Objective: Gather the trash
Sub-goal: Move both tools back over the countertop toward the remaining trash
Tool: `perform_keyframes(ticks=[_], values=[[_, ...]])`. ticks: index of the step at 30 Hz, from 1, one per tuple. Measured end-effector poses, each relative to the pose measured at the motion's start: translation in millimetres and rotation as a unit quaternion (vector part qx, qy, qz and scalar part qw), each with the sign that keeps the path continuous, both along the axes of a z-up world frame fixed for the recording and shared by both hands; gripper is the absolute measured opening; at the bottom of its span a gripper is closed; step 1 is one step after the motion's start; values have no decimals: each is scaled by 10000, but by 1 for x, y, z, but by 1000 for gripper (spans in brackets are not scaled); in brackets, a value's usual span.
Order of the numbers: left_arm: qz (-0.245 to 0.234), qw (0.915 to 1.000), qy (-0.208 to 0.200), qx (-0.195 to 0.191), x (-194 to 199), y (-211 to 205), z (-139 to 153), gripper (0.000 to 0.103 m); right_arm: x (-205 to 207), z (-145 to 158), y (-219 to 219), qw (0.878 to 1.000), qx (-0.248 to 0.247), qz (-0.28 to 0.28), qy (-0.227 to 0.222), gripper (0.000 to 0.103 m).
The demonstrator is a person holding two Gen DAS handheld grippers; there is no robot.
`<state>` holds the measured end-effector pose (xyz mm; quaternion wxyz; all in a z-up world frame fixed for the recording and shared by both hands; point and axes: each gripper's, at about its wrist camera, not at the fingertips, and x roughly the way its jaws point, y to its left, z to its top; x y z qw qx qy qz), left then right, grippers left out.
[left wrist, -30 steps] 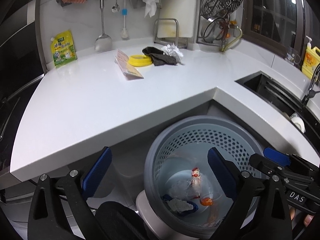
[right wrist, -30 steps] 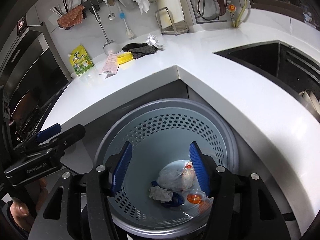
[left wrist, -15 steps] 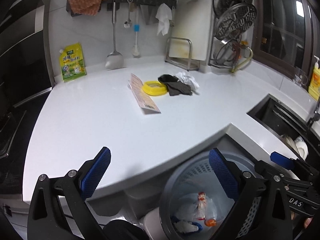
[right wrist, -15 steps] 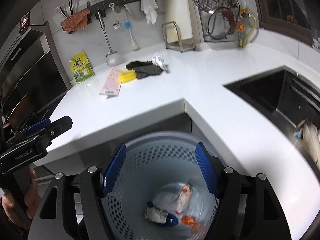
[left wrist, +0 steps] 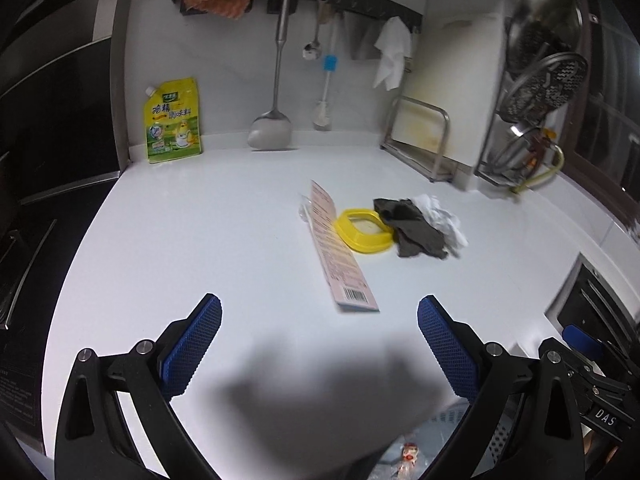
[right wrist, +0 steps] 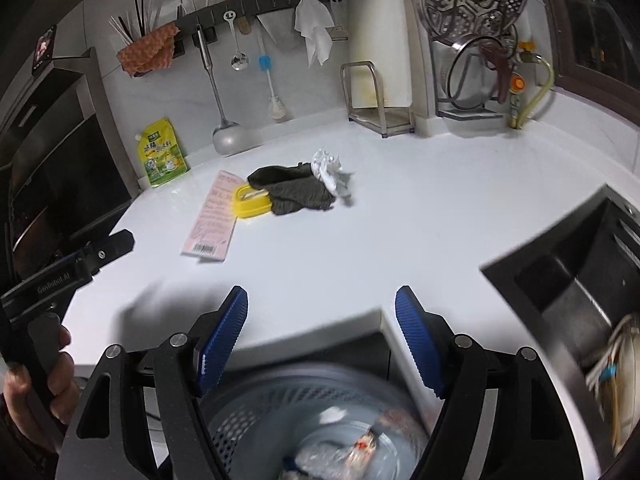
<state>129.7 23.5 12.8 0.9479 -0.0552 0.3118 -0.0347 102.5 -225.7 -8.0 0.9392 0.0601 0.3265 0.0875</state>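
Both grippers rose from bin (right wrist: 304,420) toward counter (left wrist: 200,240).

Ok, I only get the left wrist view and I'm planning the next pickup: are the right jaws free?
Observer: Yes. The right gripper has its jaws opening, with nothing between them.
Operator: I barely see the bin. Where is it?
Observer: The grey perforated bin sits below the inner corner of the white counter.
Operator: Empty?
Observer: No, crumpled wrappers lie at its bottom.
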Motion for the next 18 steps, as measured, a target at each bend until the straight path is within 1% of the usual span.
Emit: perform_keyframes(ticks=[6,12,16,18], values=[[207,9997,110,115,41,3,-4,97,41,3,2,9999,-90,99,8,73],[311,9988,308,230,79,4,-14,97,90,4,5,9999,29,144,64,73],[456,9979,319,345,96,5,-16,97,121,4,13,9998,-96,136,103,73],[492,9976,359,336,104,6,-17,97,137,2,18,9997,-151,139,161,73]])
